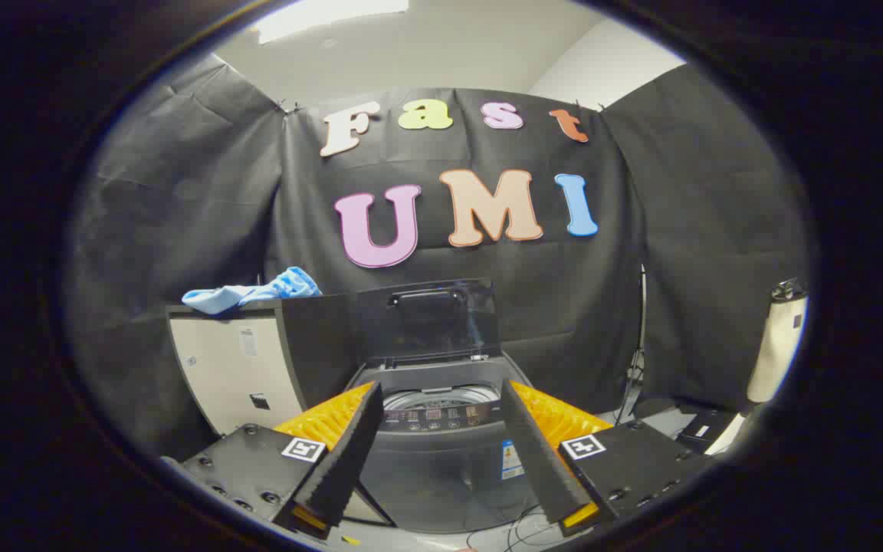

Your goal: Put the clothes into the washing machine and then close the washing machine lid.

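Tool (441, 460) level, fingers (349, 452) spread wide, apparently holding nothing

No text could be read. The washing machine (441, 429) carried a small sticker (511, 458) on its front and a control panel (441, 418) along its top front edge, both too small to read. The cabinet (238, 368) bore 2 illegible labels. The gripper (445, 491) wore 2 square markers, fingers spread apart.
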Demonstrator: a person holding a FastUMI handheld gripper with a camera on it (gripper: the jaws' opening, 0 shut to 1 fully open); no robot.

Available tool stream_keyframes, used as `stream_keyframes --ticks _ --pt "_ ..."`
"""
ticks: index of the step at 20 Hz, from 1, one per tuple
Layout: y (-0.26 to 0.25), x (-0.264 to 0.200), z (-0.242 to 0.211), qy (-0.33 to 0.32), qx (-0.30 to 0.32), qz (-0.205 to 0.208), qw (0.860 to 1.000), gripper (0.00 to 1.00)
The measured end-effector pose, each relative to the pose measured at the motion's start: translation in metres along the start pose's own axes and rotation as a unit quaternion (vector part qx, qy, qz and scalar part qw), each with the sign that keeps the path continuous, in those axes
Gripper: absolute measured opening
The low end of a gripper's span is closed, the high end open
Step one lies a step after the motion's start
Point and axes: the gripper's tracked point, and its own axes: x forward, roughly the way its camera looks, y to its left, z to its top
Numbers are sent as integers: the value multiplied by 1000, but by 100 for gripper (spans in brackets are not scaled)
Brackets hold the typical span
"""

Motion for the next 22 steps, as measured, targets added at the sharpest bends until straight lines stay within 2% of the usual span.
stream_keyframes --ticks 18,22 --pt "-2 -2 6 -10 0 -6 1000 97" --pt "12 7 13 -4 16 6 1000 97"
